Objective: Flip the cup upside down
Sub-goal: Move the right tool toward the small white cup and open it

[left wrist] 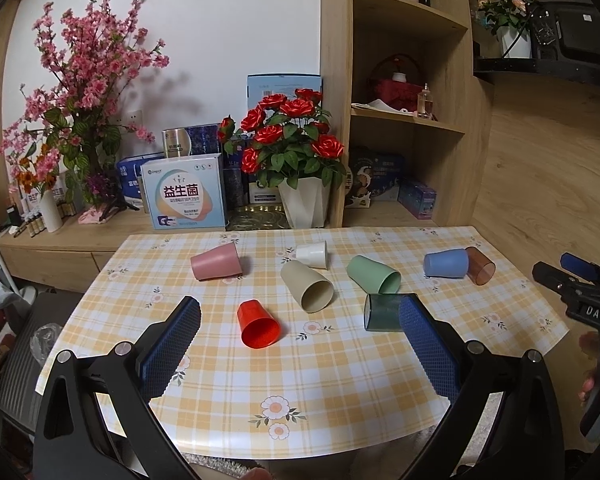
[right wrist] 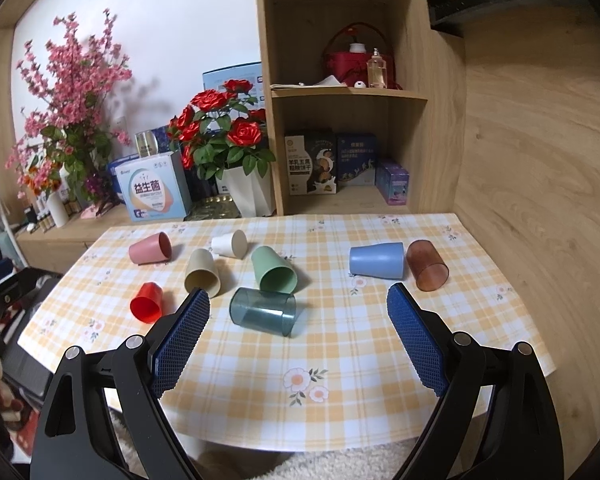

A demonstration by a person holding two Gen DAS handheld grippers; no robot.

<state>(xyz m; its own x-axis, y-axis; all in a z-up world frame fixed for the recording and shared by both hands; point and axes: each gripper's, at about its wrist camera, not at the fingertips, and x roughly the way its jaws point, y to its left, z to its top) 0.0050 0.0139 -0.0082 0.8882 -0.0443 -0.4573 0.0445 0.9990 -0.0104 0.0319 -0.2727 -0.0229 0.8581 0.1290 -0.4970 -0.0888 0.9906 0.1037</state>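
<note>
Several cups lie on their sides on the checked table (left wrist: 320, 380): pink (left wrist: 216, 263), white (left wrist: 312, 254), beige (left wrist: 308, 286), red (left wrist: 258, 324), light green (left wrist: 374, 275), clear dark teal (left wrist: 382, 313), blue (left wrist: 446, 263) and clear brown (left wrist: 480, 266). My left gripper (left wrist: 300, 312) is open and empty above the near table, the red cup between its fingers' lines. My right gripper (right wrist: 300, 300) is open and empty, the teal cup (right wrist: 263, 311) lying just ahead between its fingers. The right gripper also shows at the left wrist view's right edge (left wrist: 568, 276).
Behind the table a low wooden counter holds a rose pot (left wrist: 300, 196), pink blossom branches (left wrist: 88, 92), boxes (left wrist: 184, 192) and small bottles. A wooden shelf unit (left wrist: 404, 120) with boxes stands at the back right. A wood-panel wall (left wrist: 548, 160) runs along the right.
</note>
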